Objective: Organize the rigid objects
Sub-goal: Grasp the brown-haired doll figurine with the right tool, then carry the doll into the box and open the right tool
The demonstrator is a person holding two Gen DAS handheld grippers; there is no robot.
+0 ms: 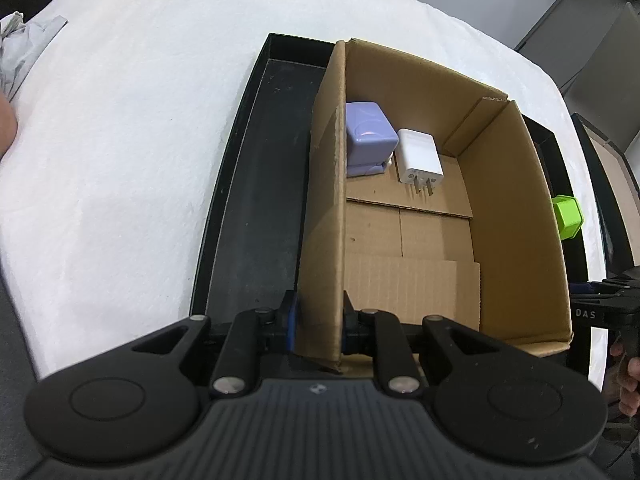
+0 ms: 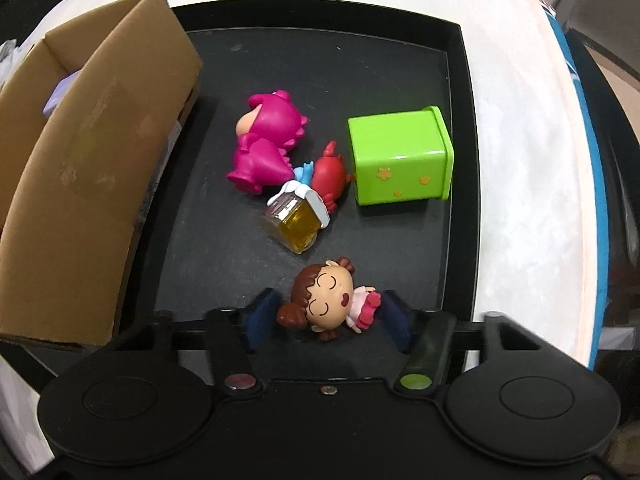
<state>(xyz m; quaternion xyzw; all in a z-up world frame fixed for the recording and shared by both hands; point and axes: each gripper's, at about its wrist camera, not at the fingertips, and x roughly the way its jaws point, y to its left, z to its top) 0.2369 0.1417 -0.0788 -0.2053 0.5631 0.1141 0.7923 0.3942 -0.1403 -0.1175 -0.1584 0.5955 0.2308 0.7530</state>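
left hand-held gripper (image 1: 319, 322) pinches corrugated cardboard box (image 1: 325, 200) wall; right hand-held gripper (image 2: 326, 316) spread around glossy doll (image 2: 326, 306).

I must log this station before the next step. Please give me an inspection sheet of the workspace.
Surface: white padded tabletop under a shallow black tray.
Job's things: brown cardboard box holds a lilac plastic cube and a white plug adapter; tray holds a brown-haired girl figurine, magenta dinosaur figure, red toy, amber perfume bottle, green star-printed box.
Clutter: crumpled grey wrapping.
Grippers: left gripper clamps the box wall; right gripper straddles the figurine, pads apart from it.
Cables: nothing seen.
Surroundings: grey cabinets.
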